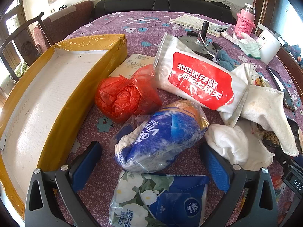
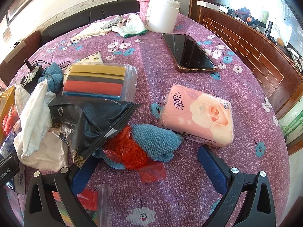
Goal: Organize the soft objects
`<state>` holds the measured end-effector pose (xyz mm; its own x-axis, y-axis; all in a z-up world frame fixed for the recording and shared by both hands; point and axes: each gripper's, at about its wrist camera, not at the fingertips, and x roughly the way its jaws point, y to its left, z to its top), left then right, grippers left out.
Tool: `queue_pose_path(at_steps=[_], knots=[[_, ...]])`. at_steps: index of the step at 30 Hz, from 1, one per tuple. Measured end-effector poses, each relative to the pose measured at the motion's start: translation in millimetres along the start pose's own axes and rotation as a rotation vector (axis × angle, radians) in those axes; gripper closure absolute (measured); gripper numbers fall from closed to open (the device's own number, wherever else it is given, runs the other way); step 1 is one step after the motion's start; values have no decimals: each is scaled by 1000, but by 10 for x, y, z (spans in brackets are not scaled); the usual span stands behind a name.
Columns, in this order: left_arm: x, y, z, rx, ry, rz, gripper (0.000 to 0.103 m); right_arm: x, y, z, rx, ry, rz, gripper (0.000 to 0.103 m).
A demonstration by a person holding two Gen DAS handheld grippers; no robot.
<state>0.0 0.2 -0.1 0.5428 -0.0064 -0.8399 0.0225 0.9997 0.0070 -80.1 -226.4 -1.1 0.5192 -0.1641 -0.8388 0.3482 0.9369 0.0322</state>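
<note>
My left gripper (image 1: 151, 153) is open, its blue fingers either side of a blue Vinda tissue pack (image 1: 161, 136) lying on the purple cloth. Beyond it lie a crumpled red plastic bag (image 1: 125, 96), a wet-wipe pack with a red label (image 1: 198, 75) and white cloths (image 1: 261, 111). A flowered Vinda pack (image 1: 159, 200) sits under the jaws. An empty yellow-taped box (image 1: 47, 102) stands at the left. My right gripper (image 2: 147, 158) is open over a blue towel (image 2: 155, 140) and a red bag (image 2: 126, 151). A pink tissue pack (image 2: 198, 117) lies just ahead on the right.
A phone (image 2: 187, 53), a white tub (image 2: 162, 15), a pink flask (image 2: 148, 1) and gloves (image 2: 130, 26) sit at the far side. A bag of coloured sponges (image 2: 94, 83), a black foil pack (image 2: 90, 124) and a motor (image 1: 200, 43) lie mid-table. Chairs (image 1: 24, 36) stand left.
</note>
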Motion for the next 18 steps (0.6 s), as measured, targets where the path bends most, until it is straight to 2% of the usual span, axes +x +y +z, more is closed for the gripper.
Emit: queue_pose_path(at_steps=[7, 14, 18], knots=[[6, -33, -2, -29, -1, 20, 0, -3, 1, 0, -2, -1, 8, 0], [12, -24, 21, 57, 46, -31, 0, 1, 13, 2, -8, 2, 2, 1], [-10, -3, 5, 81, 48, -53, 0, 7, 21, 14, -18, 12, 0, 1]])
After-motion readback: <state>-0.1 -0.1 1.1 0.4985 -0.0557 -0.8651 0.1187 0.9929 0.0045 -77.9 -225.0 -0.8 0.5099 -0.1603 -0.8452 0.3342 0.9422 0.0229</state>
